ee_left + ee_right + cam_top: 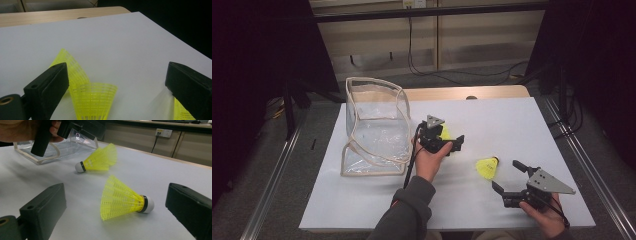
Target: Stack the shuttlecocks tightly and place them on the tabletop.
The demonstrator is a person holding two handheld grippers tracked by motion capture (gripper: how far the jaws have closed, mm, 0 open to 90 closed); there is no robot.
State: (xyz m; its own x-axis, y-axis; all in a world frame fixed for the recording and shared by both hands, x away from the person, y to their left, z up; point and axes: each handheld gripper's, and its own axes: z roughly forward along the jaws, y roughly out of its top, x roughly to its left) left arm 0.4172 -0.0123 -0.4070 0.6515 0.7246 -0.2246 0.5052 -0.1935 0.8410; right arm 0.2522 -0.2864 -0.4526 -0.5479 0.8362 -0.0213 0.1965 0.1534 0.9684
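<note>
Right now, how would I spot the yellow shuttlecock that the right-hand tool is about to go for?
Start at the clear plastic bag on the left of the white table, then look right and toward the person. The shuttlecock lies alone on its side there, just ahead of the open right gripper. Unlike the other yellow shuttlecocks under the left gripper, nothing covers it.

The left gripper point(447, 142), held in the left hand point(428, 159) near the middle of the table, has its jaws spread wide. The right gripper point(508, 176), held in the right hand point(546, 216) near the table's near right corner, also gapes, jaws pointing left and away.
</note>
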